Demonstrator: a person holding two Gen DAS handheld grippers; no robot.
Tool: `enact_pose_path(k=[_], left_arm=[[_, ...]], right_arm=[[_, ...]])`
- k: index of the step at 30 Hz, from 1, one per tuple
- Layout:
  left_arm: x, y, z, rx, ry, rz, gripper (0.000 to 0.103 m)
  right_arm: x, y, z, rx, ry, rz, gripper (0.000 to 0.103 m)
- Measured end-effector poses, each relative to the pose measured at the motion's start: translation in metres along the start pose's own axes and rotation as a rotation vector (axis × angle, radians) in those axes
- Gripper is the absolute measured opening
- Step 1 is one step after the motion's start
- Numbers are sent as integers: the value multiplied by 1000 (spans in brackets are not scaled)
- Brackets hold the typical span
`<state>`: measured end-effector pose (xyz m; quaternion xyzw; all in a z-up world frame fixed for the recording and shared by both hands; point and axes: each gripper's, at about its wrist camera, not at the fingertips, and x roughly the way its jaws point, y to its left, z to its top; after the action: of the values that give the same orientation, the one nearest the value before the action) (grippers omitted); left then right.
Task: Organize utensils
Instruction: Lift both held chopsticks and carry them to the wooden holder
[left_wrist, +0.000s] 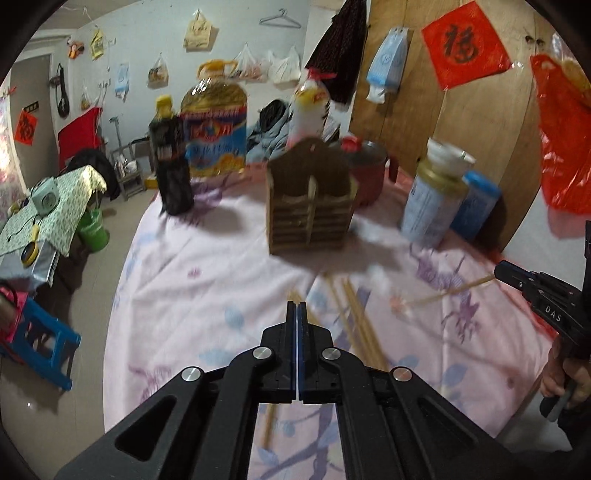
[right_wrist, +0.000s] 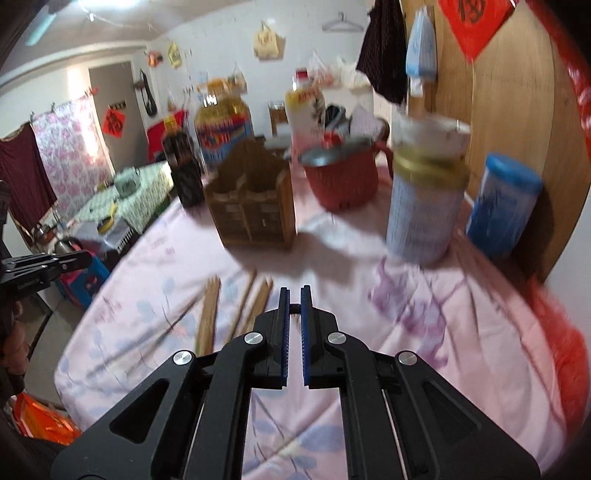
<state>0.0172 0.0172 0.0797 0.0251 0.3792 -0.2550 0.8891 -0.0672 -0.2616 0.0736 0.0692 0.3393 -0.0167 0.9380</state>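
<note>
A brown wooden utensil holder (left_wrist: 312, 199) stands upright on the pink floral tablecloth; it also shows in the right wrist view (right_wrist: 255, 201). Several wooden chopsticks (left_wrist: 354, 317) lie loose on the cloth in front of it, seen in the right wrist view (right_wrist: 236, 310) too. My left gripper (left_wrist: 297, 306) is shut and empty, above the chopsticks' near ends. My right gripper (right_wrist: 294, 291) has its jaws nearly together and is shut on one chopstick (left_wrist: 450, 291), which sticks out from its tip toward the left in the left wrist view.
Behind the holder stand a dark sauce bottle (left_wrist: 171, 162), an oil jug (left_wrist: 216, 129), a white bottle (left_wrist: 308, 110), a red pot (left_wrist: 364, 166), a gold-lidded tin (left_wrist: 432, 199) and a blue canister (left_wrist: 474, 205). A wooden board (left_wrist: 461, 110) rises at the right. A blue stool (left_wrist: 40, 343) stands left.
</note>
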Motion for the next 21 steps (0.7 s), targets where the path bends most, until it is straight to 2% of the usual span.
enact_pose_path(k=[4,5,6,7,8,9,11,14,18,21], left_arm=[[10,-3,9,20,38,11,2],[16,-1,2,16,59,13,7],[21,3,-6,5,81,5,16],[25,7,-19,-18,98,4,39],[29,9,-31,-26,104,13,49],[33,11,-44,-27,115,14,49],[46,12,-73,-12,184,15,47],[60,13,-106,-3,254,-17,45],[79,16,-138,9,328,-44,25],[89,21,-155,-14,350,-52,17]], right_arm=[[-5,-4,13,22,-25,16,7],[-6,-6,13,28,-26,21,7],[-7,-5,12,29,-24,22,7],[-6,-5,11,27,-17,22,6],[-7,-3,10,24,-12,20,7],[-6,-3,8,21,-3,19,7],[-5,-4,4,21,12,20,7],[-4,-4,4,22,22,25,7],[-3,-1,5,9,30,25,7],[-3,2,5,-5,35,24,7]])
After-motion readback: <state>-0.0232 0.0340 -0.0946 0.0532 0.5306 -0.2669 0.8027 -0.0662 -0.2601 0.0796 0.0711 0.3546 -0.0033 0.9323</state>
